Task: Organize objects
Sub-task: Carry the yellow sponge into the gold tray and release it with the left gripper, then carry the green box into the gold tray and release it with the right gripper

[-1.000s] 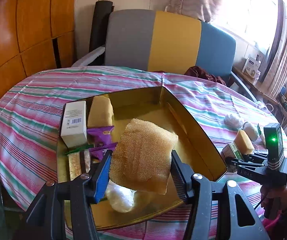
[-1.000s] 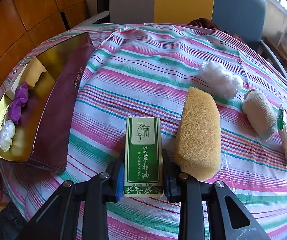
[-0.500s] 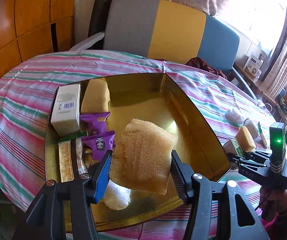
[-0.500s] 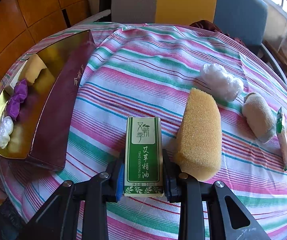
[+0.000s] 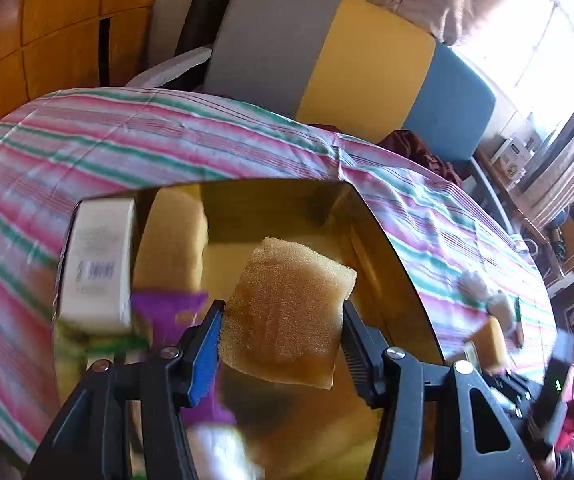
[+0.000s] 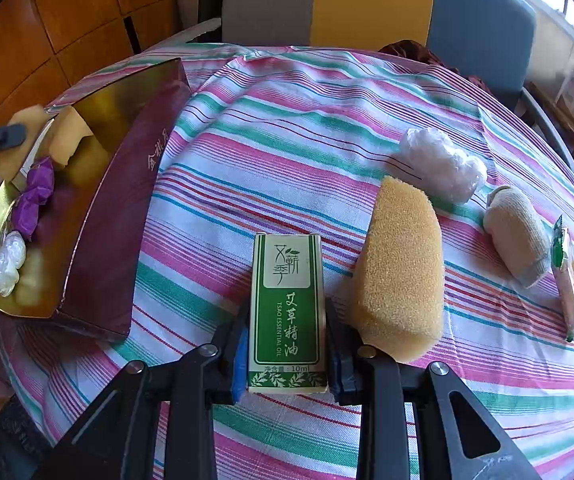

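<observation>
Left wrist view: the left gripper [image 5: 281, 334] pinches a tan sponge [image 5: 293, 314] above the gold box [image 5: 399, 280] on the table's left side. Right wrist view: the right gripper [image 6: 287, 344] clamps a green carton [image 6: 286, 314] near the table's front edge

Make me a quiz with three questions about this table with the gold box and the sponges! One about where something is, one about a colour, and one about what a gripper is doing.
1. Where is the white barcode box?
A. inside the gold box
B. on the chair
C. on the striped cloth

2. What colour is the label on the small oil box?
A. red
B. green
C. blue

3. What is the left gripper doing?
A. hanging open and empty
B. squeezing a sponge
C. holding a purple wrapper

Answers:
1 A, it stands by the gold box's left wall.
2 B, green with white panel and leaves.
3 B, the fingers press the sponge from both sides above the gold box.
</observation>
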Available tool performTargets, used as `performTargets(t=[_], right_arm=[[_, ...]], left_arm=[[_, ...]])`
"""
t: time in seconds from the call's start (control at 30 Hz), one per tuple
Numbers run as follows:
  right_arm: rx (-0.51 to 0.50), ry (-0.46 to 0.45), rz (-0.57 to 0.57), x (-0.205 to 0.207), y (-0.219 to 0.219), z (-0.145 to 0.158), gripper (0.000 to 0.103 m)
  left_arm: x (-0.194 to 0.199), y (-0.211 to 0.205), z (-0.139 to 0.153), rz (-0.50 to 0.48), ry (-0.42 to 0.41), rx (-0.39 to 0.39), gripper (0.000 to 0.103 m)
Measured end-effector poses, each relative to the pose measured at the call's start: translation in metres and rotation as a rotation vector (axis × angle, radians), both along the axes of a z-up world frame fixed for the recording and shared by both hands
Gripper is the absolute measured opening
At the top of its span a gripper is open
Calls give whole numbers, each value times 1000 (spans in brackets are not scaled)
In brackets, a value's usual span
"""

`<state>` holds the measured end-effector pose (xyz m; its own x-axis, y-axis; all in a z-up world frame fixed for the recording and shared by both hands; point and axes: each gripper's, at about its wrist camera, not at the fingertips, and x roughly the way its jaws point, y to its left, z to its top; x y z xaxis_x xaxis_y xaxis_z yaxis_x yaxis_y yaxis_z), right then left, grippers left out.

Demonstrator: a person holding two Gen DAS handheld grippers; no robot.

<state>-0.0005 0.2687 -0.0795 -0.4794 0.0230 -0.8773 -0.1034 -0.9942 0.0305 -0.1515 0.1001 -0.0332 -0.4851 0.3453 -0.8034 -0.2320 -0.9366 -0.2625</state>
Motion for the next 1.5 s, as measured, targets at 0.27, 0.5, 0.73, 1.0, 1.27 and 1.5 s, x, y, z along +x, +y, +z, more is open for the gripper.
performTargets(t=[0.27,0.5,0.73,1.0,1.27,1.5], right_arm=[[-1,-1,1,0,1,-1,31],[-1,-2,1,0,1,-1,31],[-1,-2,2,-1,1,-2,31],[14,-1,7,2,1,-3,31],[36,4,14,1,-4,-3,31],[49,12,9,2,-6,-3,31]], left_arm=[[-72,8,-39,93,-68,-101,57],[-93,22,-51,74,-65,-142,72],[-84,18,-37,76,-50,-124,75],[-23,8,3,32,115,-180,75],[59,-1,24,-9,205,-186,75],[97,-22,27,39,211,-167,75]])
